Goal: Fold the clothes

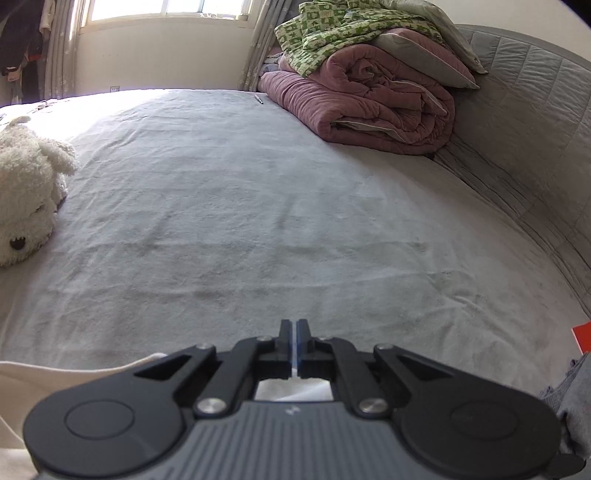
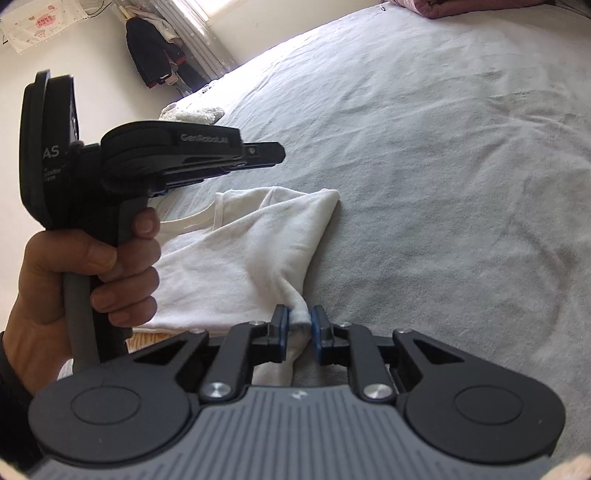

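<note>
From the left wrist view, the left gripper (image 1: 294, 326) pointed out across a grey bed sheet (image 1: 236, 206), its jaws brought together with only a thin sliver between them and nothing visibly caught there. A pale cloth edge (image 1: 66, 373) showed low at the left, beneath the gripper body. A white plush toy (image 1: 27, 188) lay at the left edge of the bed. At the far right corner a mauve quilt (image 1: 369, 107) was stacked against the padded headboard (image 1: 524, 110), with a green patterned blanket (image 1: 332, 33) on top of it. A window (image 1: 162, 9) stood beyond the bed.

From the right wrist view, the right gripper (image 2: 298, 325) had its jaws narrowed on a bunched fold of the white shirt (image 2: 236, 258), which lay on the bed just ahead and to the left, partly folded over itself. A hand (image 2: 85, 273) held the left gripper's handle above the shirt, its jaws seen side-on, so their gap could not be told here. Dark clothes (image 2: 153, 55) hung by the far wall.
</note>
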A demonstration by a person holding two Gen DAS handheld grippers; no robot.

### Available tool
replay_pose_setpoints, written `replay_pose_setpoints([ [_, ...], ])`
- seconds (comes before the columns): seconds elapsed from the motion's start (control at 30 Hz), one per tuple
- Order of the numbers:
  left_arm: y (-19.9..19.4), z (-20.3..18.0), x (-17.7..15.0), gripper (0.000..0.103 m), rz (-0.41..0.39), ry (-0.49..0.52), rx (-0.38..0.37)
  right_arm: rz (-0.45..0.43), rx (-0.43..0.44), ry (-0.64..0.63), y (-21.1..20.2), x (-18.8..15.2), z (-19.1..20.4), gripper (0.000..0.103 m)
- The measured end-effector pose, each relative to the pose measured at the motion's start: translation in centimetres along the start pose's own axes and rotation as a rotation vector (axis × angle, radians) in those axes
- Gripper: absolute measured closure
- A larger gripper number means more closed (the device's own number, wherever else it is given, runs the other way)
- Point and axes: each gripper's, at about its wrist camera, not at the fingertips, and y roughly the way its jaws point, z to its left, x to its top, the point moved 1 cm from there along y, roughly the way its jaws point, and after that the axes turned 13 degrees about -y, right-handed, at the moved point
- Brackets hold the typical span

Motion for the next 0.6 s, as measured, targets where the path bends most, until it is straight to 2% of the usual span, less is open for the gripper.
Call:
replay_pose_setpoints([
  [0.17, -4.7, 5.4, -1.0, 0.101, -0.026, -0.029, 0.113, -0.088, -0.058, -0.056, -1.0, 0.7, 1.0, 0.084],
  [0.3, -8.0, 9.7, -2.4, 0.101, -0.034, -0.061, 0.166, -0.167, -0.103, -0.112, -1.6, 1.2, 2.0, 0.084],
  [0.4, -10.1, 12.7, -3.6, 0.101, -0.032, -0.092, 0.198, -0.150, -0.099, -0.190, 0.3, 1.0, 3.4, 0.085],
  [0.47, -11.0, 14.4, -4.4, 0.101, -0.026, -0.101, 0.225, -0.068, -0.136, -0.201, 2.0, 0.6, 3.3, 0.094],
  [0.5, -11.4, 15.2, -4.8, 0.101, -0.024, -0.107, 0.236, -0.037, -0.155, -0.192, 2.5, 0.2, 2.9, 0.094],
  [0.6, -12.7, 17.3, -5.2, 0.101, -0.030, -0.142, 0.240, -0.041, -0.159, -0.194, 2.2, -0.1, 2.3, 0.094],
])
